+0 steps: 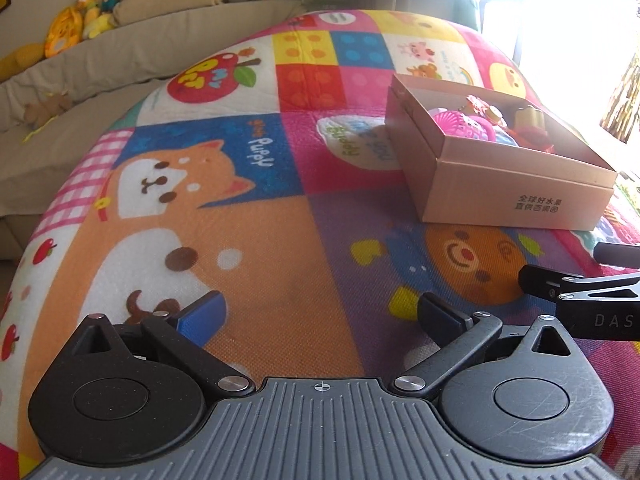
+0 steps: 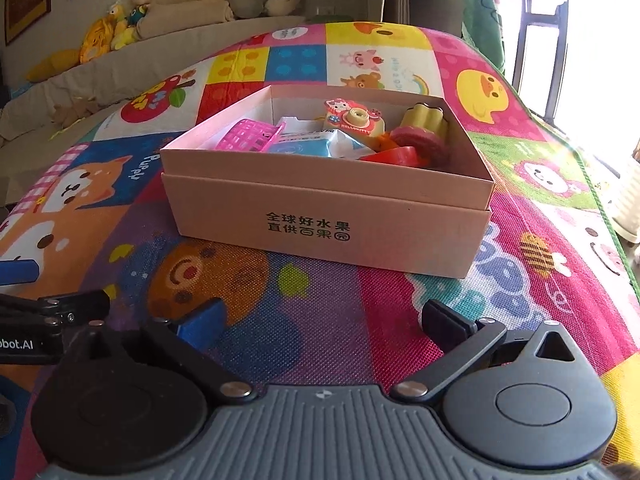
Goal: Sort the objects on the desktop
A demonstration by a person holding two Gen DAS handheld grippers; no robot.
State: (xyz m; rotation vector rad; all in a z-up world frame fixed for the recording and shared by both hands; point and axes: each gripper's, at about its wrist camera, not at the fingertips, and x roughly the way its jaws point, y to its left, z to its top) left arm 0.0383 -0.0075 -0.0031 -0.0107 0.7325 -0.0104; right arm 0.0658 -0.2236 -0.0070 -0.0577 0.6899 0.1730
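Right claw [image 2: 324,320]: released, empty, low over the play mat [image 2: 320,344].
Left claw [image 1: 320,316]: released, empty.
Cardboard box [image 2: 320,216]: just ahead of right claw, toys inside.
Toy camera [image 2: 352,122]: light, rigid plastic; pinch its body sides.
Tissue pack [image 2: 316,144]: soft, slippery wrapper.

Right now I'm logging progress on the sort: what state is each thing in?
Left claw: open, empty.
Right claw: open, empty.
Pink cardboard box: lidless, holding toys.
Pink plastic basket: in box, tipped over.
Toy camera: in box, upright.
Colourful cartoon mat: lying flat under box.
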